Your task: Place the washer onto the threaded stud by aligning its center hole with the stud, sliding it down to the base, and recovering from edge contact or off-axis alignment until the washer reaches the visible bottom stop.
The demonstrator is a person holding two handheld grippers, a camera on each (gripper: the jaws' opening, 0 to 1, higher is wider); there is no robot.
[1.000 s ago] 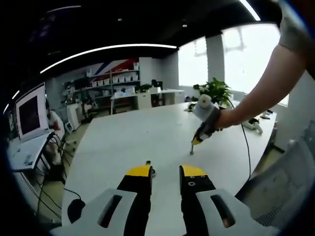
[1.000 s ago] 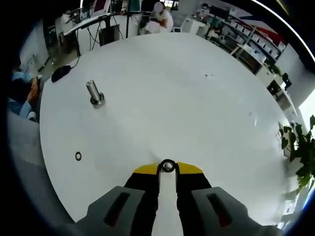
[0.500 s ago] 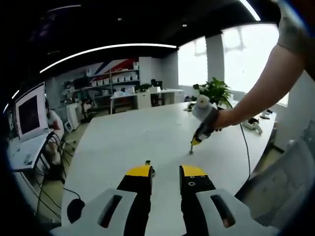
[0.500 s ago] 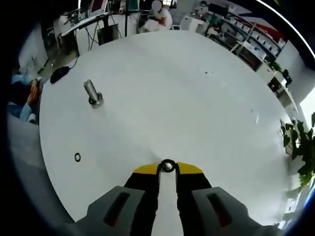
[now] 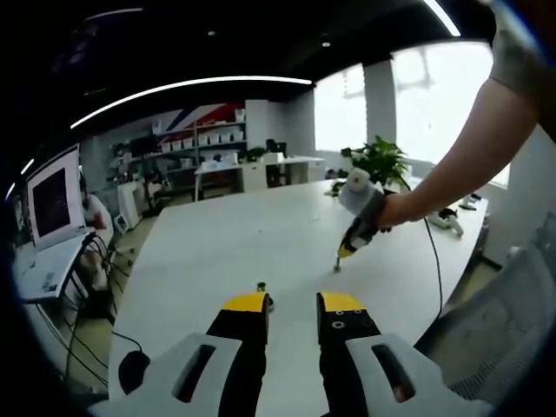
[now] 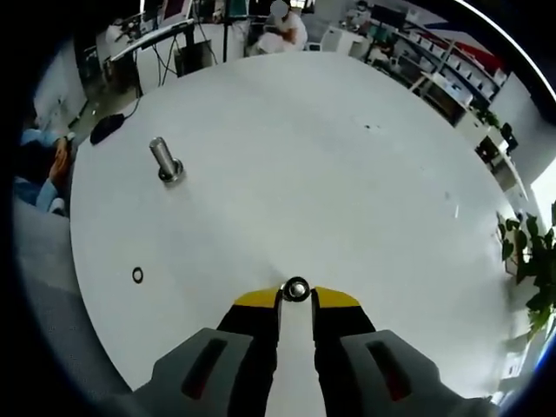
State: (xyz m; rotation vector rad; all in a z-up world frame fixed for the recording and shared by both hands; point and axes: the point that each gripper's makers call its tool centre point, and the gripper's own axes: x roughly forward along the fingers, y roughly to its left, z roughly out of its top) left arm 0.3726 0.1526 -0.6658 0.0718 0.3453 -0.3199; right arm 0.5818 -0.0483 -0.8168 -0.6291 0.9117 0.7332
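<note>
A short threaded stud (image 6: 165, 161) stands upright on its round base at the left of the white table (image 6: 347, 165). The washer (image 6: 296, 288), a small metal ring, sits at the tips of my right gripper (image 6: 296, 301), which is shut on it well away from the stud. A second small dark ring (image 6: 137, 274) lies flat on the table near the edge. In the left gripper view my left gripper (image 5: 293, 304) is open and holds nothing; the stud (image 5: 261, 287) peeks up just behind its left jaw. Further off, the right gripper (image 5: 341, 258) points down at the table in a person's hand.
A black mouse (image 6: 106, 129) lies by the table edge beyond the stud. A cable (image 5: 434, 261) trails from the right gripper across the table. A grey chair (image 5: 512, 304) stands at the right edge; a plant (image 5: 380, 161) and desks with monitors (image 5: 54, 195) lie beyond.
Almost nothing: the right gripper view has shifted very slightly, with the washer still at the jaw tips. The stud, the ring and the left gripper have stayed put.
</note>
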